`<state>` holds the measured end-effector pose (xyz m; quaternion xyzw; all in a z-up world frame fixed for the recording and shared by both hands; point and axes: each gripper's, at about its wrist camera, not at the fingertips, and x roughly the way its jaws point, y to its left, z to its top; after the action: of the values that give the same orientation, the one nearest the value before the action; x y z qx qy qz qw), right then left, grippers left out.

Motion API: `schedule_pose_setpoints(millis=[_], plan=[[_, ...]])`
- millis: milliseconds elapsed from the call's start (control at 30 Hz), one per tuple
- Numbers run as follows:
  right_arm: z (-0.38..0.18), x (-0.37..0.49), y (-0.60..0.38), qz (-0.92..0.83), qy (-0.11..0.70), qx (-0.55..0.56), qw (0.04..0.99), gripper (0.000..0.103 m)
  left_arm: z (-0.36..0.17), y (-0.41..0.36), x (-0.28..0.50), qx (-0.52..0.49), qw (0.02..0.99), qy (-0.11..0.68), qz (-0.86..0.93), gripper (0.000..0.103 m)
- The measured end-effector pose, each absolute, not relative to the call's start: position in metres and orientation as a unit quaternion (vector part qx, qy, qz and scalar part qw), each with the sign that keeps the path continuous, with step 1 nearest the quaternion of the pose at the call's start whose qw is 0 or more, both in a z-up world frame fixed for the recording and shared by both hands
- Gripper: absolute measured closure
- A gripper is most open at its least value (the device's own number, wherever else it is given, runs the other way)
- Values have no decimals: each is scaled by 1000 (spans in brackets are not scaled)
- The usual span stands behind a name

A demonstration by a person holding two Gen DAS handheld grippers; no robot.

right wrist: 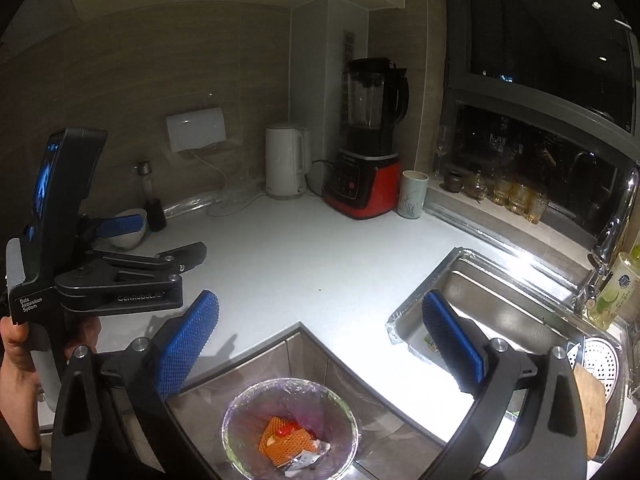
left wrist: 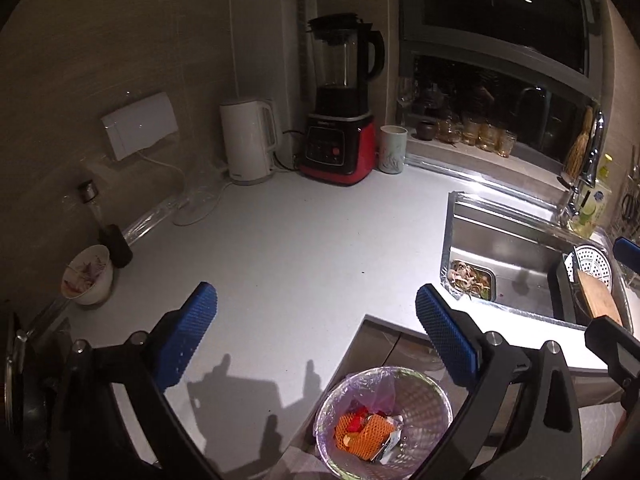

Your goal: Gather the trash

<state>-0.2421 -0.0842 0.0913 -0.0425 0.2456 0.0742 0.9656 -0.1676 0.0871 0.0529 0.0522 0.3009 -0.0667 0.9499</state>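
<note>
A round trash bin (left wrist: 424, 408) with a purple liner stands on the floor below the counter corner; the right wrist view shows the trash bin (right wrist: 248, 412) too. Inside lie an orange foam net (left wrist: 360, 432), a red scrap and crumpled wrappers; the orange foam net (right wrist: 280, 446) is also in the right wrist view. My left gripper (left wrist: 316, 320) hangs above the counter edge and the bin, open and empty. My right gripper (right wrist: 320, 336) is open and empty as well, above the bin. A hand holds the left gripper's body (right wrist: 100, 276) at the left.
On the white counter (left wrist: 300, 240) stand a white kettle (left wrist: 248, 144), a red blender (left wrist: 340, 144) and a cup (left wrist: 393, 149). A bowl of scraps (left wrist: 86, 276) sits far left. The sink (left wrist: 520, 252) holds a metal tray of food scraps (left wrist: 472, 280), a steamer plate and a cutting board.
</note>
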Motion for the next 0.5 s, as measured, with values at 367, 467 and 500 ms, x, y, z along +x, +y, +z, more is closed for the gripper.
schedule_pose_setpoints(millis=[367, 467, 500], plan=[[91, -255, -74, 67, 245, -47, 966, 2, 57, 94, -199, 59, 952, 297, -48, 8], [89, -261, -72, 66, 245, -48, 966, 2, 56, 95, -207, 61, 953, 294, -45, 8], [89, -262, -71, 65, 245, -47, 966, 2, 56, 95, -208, 62, 953, 294, -46, 8]])
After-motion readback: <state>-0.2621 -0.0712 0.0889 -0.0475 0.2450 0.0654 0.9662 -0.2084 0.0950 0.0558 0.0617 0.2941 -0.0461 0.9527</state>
